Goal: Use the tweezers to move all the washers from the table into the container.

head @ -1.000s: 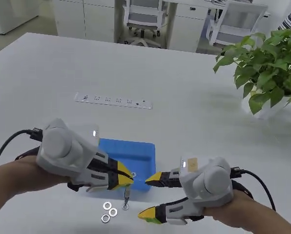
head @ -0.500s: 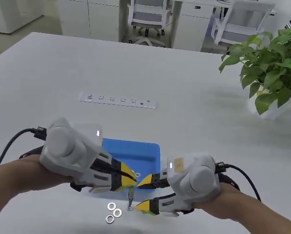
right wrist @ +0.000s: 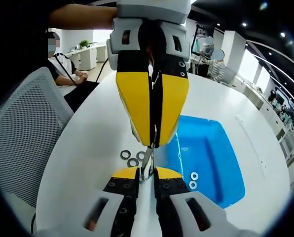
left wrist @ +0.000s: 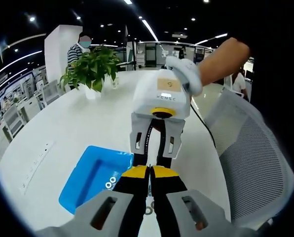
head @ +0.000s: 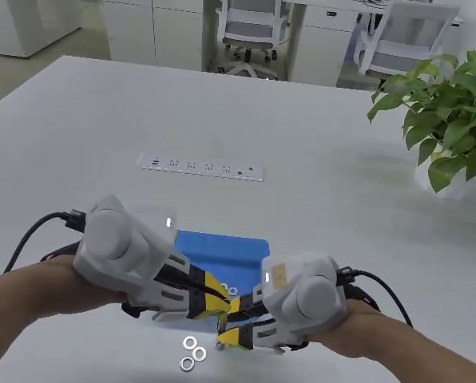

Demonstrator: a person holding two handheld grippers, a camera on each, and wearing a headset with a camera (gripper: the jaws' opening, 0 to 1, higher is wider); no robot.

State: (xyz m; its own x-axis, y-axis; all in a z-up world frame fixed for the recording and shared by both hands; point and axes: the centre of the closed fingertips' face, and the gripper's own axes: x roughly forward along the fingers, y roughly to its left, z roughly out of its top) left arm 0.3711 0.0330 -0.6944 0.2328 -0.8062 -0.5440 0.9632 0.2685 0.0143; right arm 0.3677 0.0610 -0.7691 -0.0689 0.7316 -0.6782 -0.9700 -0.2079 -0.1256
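Three washers (right wrist: 132,161) lay loose on the table (right wrist: 83,148), just off the left side of your right gripper's (right wrist: 142,174) tips. Two other washers (right wrist: 194,176) already sat in the blue container (right wrist: 216,148), just off its right side.

A second earlier, your right gripper's jaws stood wide apart beside the left gripper (right wrist: 153,140). They had since closed in, and now they were drawn together on the lower legs of the tweezers (right wrist: 148,159). Your left gripper stayed clamped on the tweezers' upper end, so both grippers held the tool, its points hanging close to the loose washers. My judgement was that you had finished lining up and were set to pinch. The next pick had not begun, and three washers were left to move.

Your right gripper view gave what the head view could not: the thin steel running from the left gripper's yellow jaws down into your own, and a clear count of washers. In the head view the gripper bodies hid that junction, but the container sat just beyond both sets of tips, with the loose washers on your near side. Your left gripper view faced the right gripper head-on, with the container ahead to one side.
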